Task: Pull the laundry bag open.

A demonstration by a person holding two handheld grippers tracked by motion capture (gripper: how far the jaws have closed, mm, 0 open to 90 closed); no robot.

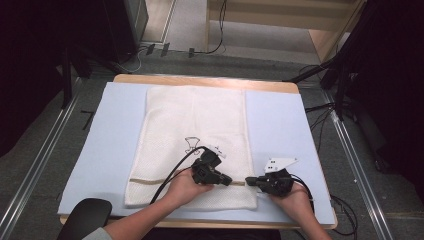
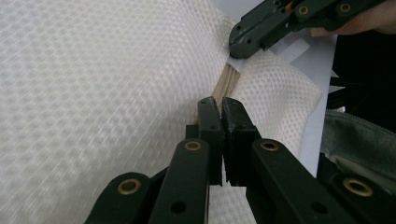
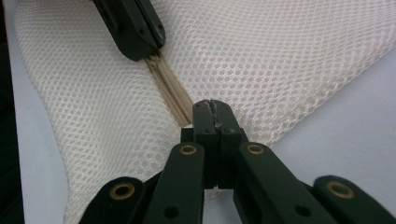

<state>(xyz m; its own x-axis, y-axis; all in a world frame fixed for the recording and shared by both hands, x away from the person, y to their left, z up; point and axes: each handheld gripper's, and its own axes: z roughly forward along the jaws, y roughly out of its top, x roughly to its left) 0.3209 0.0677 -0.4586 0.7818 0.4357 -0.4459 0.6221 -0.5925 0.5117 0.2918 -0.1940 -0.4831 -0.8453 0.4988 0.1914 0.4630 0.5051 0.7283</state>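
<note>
A white mesh bag (image 1: 195, 130) lies flat on a light blue mat (image 1: 280, 125). A beige zipper (image 1: 150, 180) runs across its near end. My left gripper (image 1: 229, 181) is shut on the zipper near the bag's right side; in its own view the jaws (image 2: 220, 101) stand together over the beige tape (image 2: 226, 81). My right gripper (image 1: 248, 181) faces it from the right, shut on the zipper's end at the bag's edge (image 3: 212, 103). A short stretch of zipper (image 3: 173, 93) spans between the two tips. The left gripper (image 3: 140, 53) shows at the top of the right gripper view.
The mat covers a wooden table (image 1: 200, 80). A thin black loop of cord (image 1: 191, 144) lies on the bag above my left hand. A black rounded object (image 1: 85, 217) sits at the near left corner. Cables trail on the floor at the right (image 1: 320, 120).
</note>
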